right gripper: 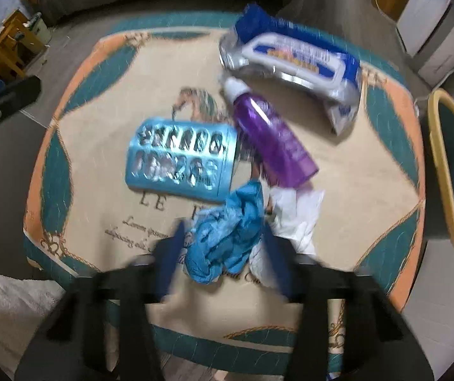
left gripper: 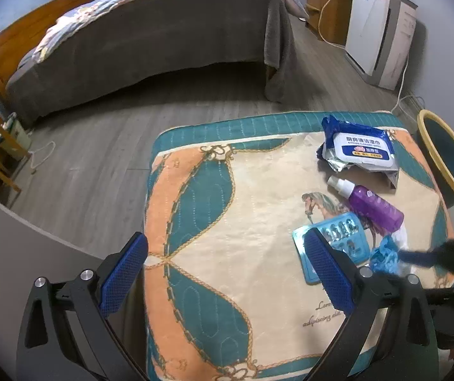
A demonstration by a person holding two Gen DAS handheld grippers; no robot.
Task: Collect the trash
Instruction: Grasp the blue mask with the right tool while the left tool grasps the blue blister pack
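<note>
Crumpled blue wrapper (right gripper: 227, 235) between the parted fingers of the right tool (right gripper: 223, 247), ungrasped; left tool (left gripper: 223, 270) spread wide, empty.

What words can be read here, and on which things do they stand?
"KITCHEN CLEANING WIPES", partly legible, under Chinese characters: wipes pack.
"LE": cloth.
"Lorem", "adipiscing": cloth, script lines; the rest is blurred.
Purple bottle: label too blurred to read.
Blister pack: no text visible.

right gripper (right gripper: 223, 238): motion-blurred | blister pack (left gripper: 333, 247): part hidden by left finger | bin (left gripper: 443, 155): cut off
</note>
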